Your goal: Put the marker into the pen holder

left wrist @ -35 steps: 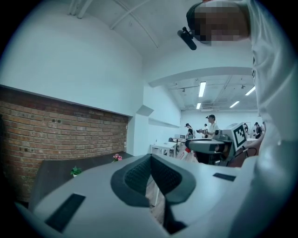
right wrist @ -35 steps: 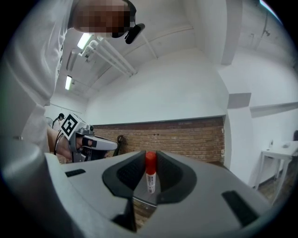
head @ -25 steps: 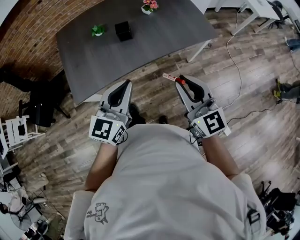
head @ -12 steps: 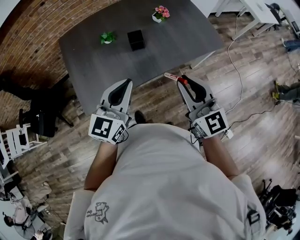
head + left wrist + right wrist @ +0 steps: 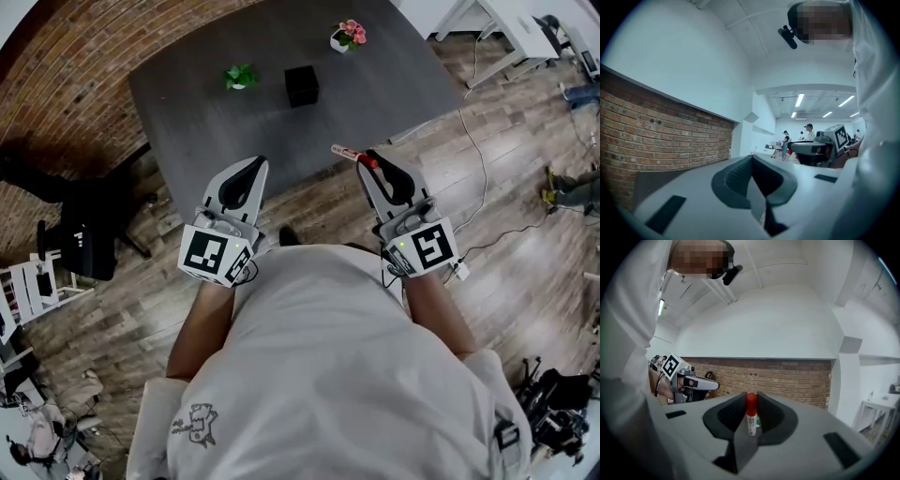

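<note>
The table (image 5: 394, 84) is dark grey, and on it stand a black pen holder (image 5: 301, 85), a green plant (image 5: 240, 75) in a white pot and pink flowers (image 5: 350, 34) in another white pot. The marker (image 5: 349, 153) has a white barrel and a red cap. The left gripper (image 5: 255, 165) and right gripper (image 5: 367, 157) are pale grey with black pads (image 5: 730, 413) and black-and-white square markings at the back, above a floor (image 5: 506, 216) of grey-brown wood planks and beside a wall (image 5: 56, 94) of red-brown brick.

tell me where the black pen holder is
Head view, upper middle: the black cube-shaped pen holder stands on the dark grey table between a small green plant and pink flowers.
</note>
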{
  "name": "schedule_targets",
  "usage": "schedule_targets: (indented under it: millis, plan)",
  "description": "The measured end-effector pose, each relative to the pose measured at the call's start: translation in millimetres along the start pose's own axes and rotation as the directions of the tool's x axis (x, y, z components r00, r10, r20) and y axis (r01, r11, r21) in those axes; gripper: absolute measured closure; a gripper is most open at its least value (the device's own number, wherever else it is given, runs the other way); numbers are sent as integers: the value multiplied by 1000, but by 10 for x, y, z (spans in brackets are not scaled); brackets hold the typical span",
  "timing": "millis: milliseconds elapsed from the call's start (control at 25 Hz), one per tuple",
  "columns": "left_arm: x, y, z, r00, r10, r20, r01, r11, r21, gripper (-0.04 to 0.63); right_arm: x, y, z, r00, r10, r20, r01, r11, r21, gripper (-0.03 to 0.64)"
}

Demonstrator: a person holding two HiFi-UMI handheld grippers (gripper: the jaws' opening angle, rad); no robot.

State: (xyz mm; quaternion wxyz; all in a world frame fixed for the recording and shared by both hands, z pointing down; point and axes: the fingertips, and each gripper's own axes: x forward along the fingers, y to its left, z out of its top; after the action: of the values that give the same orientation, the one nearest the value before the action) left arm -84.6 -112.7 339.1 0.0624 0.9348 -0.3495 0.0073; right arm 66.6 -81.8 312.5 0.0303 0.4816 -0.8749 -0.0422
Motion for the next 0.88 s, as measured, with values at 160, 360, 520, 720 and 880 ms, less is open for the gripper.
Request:
schedule_targets:
  millis: [160, 360, 520, 720, 880]
  plan:
    - [-142, 225, -7, 1000, 9, 5, -9, 1000, -8, 584, 208, 178, 20, 1000, 9, -2, -9, 1000, -1, 545]
    - [-234, 351, -8, 1000, 18, 7, -17, 1000, -21, 584, 342, 310, 16, 999, 30, -16, -30, 1000, -2, 545]
    - [-226, 413, -67, 1000, 25, -9, -26, 999, -35, 584, 427, 293, -14, 999, 39, -23, -39, 999, 4, 545]
    - [-162, 473, -116, 999, 35, -26, -36, 999, -34, 584, 576, 205, -93, 998, 60, -21, -59, 998, 17, 545]
    - [-85, 618, -159, 997, 56, -48, -58, 998, -34, 584, 780, 100, -128, 997, 80, -16, -80, 996, 25, 545]
